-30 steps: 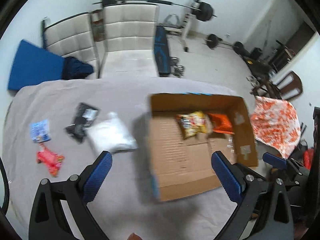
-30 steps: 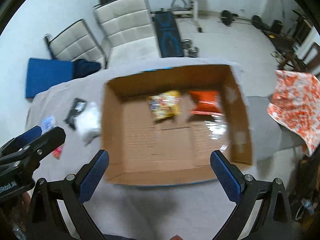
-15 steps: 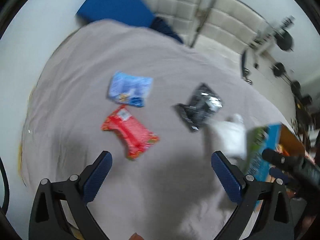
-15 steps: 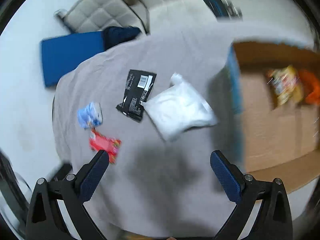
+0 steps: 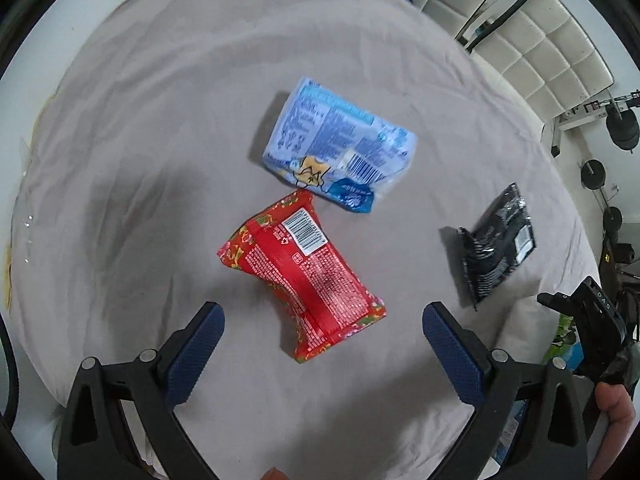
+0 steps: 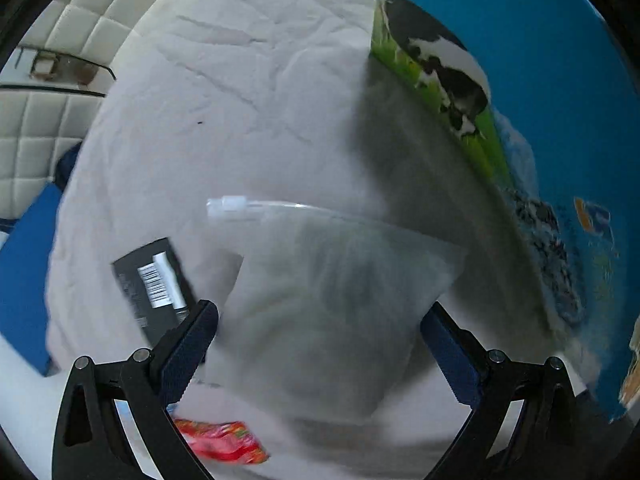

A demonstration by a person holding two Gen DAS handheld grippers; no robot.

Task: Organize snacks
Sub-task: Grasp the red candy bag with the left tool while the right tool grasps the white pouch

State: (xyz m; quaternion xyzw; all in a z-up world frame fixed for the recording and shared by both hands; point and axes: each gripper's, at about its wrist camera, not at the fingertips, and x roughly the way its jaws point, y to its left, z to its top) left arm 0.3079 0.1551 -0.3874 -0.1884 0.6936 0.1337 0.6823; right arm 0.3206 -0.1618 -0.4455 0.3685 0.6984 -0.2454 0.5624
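Above the red snack packet (image 5: 303, 280), left tool (image 5: 320, 338) spread wide; right tool (image 6: 318, 334) likewise, astride the white bag (image 6: 332, 308).

four snack packets (image 5: 303, 276), apparently one box (image 6: 540, 128)

Both wrist views look steeply down, close over the grey sheet (image 5: 160, 160), sharing the red packet (image 5: 304, 276) and black packet (image 5: 496, 248).

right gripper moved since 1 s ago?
Yes. The right gripper left the cardboard box interior; it now sits outside its printed wall, open over the white bag.
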